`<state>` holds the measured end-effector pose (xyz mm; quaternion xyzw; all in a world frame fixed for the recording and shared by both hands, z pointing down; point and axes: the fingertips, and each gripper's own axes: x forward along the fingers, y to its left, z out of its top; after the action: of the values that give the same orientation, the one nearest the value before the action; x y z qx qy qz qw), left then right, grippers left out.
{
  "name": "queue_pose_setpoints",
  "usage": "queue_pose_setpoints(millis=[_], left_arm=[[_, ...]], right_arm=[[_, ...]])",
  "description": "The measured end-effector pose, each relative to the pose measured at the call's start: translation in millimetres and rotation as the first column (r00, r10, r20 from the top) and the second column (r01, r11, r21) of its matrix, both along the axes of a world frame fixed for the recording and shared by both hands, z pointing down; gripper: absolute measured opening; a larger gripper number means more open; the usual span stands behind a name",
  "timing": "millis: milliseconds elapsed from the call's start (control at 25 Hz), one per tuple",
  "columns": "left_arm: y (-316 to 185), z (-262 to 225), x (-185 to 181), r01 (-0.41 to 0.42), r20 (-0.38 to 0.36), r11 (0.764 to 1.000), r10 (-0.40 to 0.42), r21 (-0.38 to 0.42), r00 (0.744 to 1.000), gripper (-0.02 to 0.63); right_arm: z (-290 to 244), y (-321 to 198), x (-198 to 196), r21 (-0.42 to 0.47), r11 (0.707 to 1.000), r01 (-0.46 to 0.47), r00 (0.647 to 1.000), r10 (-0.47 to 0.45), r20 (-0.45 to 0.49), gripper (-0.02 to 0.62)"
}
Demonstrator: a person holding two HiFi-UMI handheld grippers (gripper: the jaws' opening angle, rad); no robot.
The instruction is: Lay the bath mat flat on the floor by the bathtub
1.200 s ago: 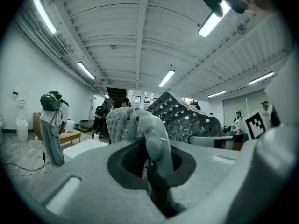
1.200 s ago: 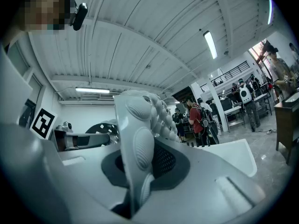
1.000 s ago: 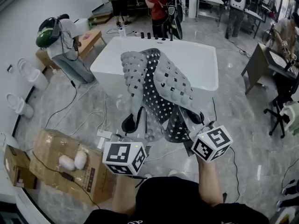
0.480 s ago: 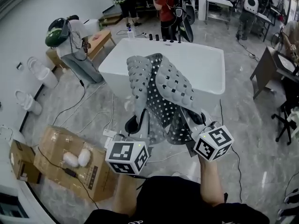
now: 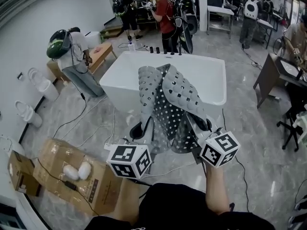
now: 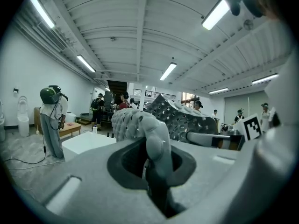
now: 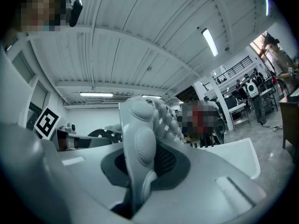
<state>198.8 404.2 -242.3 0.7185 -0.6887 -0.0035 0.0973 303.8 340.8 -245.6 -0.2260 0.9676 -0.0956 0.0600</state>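
Observation:
A grey bath mat (image 5: 168, 97) with bumps and square holes hangs crumpled and folded in the air in front of the white bathtub (image 5: 117, 78). My left gripper (image 5: 143, 127) is shut on the mat's lower left edge; in the left gripper view a fold of mat (image 6: 154, 139) is pinched between the jaws. My right gripper (image 5: 199, 124) holds the lower right edge. There the mat (image 7: 140, 143) stands between the jaws, which are opening slightly while still pressed on it. The tub also shows behind the mat (image 6: 86, 141) (image 7: 229, 153).
An open cardboard box (image 5: 72, 176) lies on the floor at my left, with cables (image 5: 93, 123) between it and the tub. Toilets (image 5: 24, 111) line the left wall. Several people (image 5: 165, 13) stand beyond the tub. A desk (image 5: 271, 73) stands at right.
Both grippers keep their hold on the mat. The mat has drifted slightly right and stands a little more upright before the tub; the view has shifted a bit.

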Motion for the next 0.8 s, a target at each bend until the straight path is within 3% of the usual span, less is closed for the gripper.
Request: queue_pose_setpoints(millis=[360, 800], left_arm=[[-1.7, 5.4, 9.9, -0.028, -0.032, 0.999, 0.028, -0.021, 0.999, 0.025], [-7.5, -2.4, 3.7, -0.024, -0.048, 1.000, 0.024, 0.013, 0.999, 0.025]], right_arm=[[9.6, 3.1, 3.5, -0.031, 1.000, -0.004, 1.000, 0.004, -0.011, 0.032], [0.6, -5.5, 2.3, -0.004, 1.000, 0.004, 1.000, -0.004, 0.012, 0.034]])
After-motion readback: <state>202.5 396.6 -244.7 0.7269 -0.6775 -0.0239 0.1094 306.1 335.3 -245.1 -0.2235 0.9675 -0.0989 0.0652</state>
